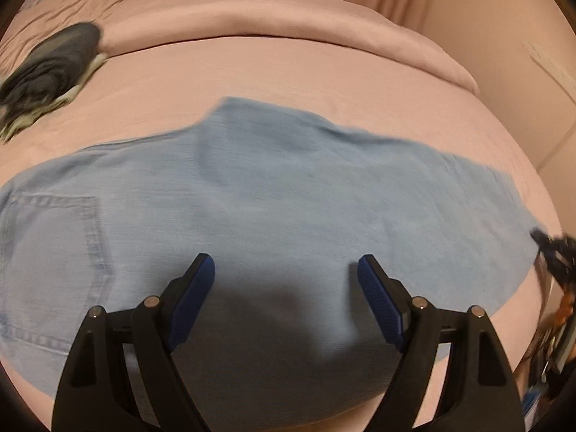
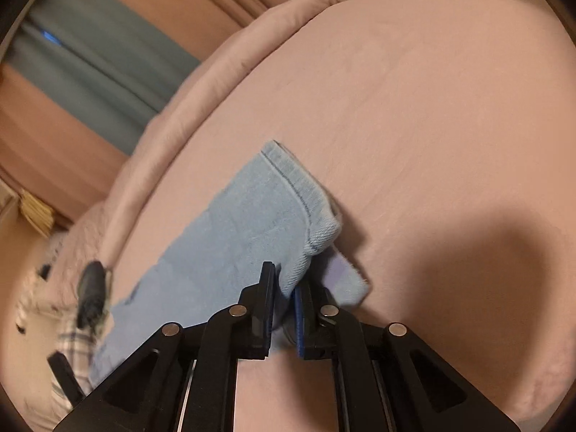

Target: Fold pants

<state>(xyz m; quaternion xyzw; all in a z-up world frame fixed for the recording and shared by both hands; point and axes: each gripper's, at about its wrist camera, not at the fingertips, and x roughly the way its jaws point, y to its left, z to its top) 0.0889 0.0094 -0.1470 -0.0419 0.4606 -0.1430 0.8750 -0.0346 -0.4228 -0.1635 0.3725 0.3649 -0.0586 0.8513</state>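
Slippage threatens: right gripper (image 2: 284, 288) pinches only the hem corner of the light-blue denim pants (image 2: 234, 237), while left gripper (image 1: 286, 280) hangs spread apart, holding nothing.

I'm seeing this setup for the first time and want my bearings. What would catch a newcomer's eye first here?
The light blue denim pants spread across the pink bed dominate the left wrist view, a back pocket showing at the left. The left gripper hovers open above them, while the right gripper is pinched shut on a hemmed leg end. A dark bundle of clothes lies at the bed's far left.
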